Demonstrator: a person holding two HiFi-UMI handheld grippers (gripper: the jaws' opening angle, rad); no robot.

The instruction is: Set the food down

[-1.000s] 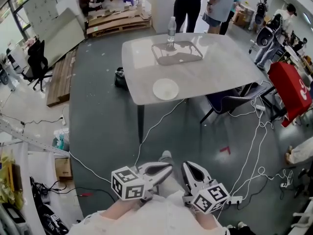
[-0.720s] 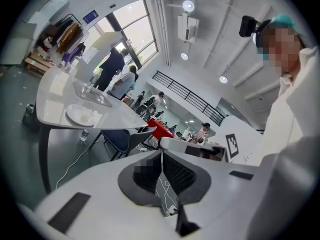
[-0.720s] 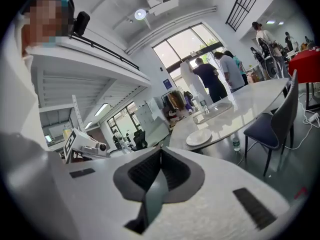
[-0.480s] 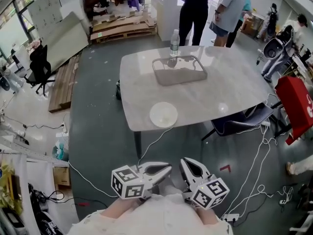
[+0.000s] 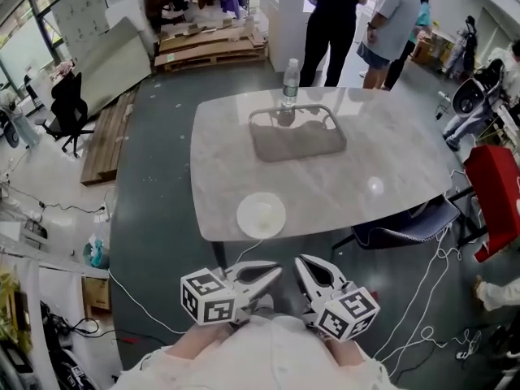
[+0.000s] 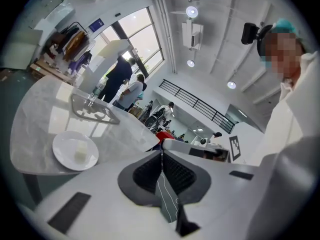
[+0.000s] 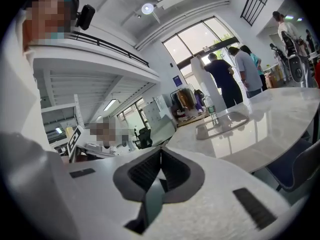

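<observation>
Item: left hand-held gripper (image 5: pixel 272 273). Jaws together, nothing between them; held low at the person's body, short of the worktop (image 5: pixel 390 161).
Item: right hand-held gripper (image 5: pixel 303 263). Jaws likewise together and empty; just beside the left one.
Item: food (image 6: pixel 80 153). Small pale block, no marked long axis, lying on a plate (image 5: pixel 242 218) at the worktop's near edge.
Relation: plate lay ahead of both grippers and slightly to the left, apart from them; the left one was nearer, its jaws pointing roughly toward it.
Further back: tray (image 5: pixel 296 132) mid-worktop, bottle (image 5: pixel 290 80) at its far rim.
Views: the left gripper view showed the block on the plate; the head view showed it only faintly; the right gripper view showed tray and bottle but no plate.
Judgement: food appeared already set down.
</observation>
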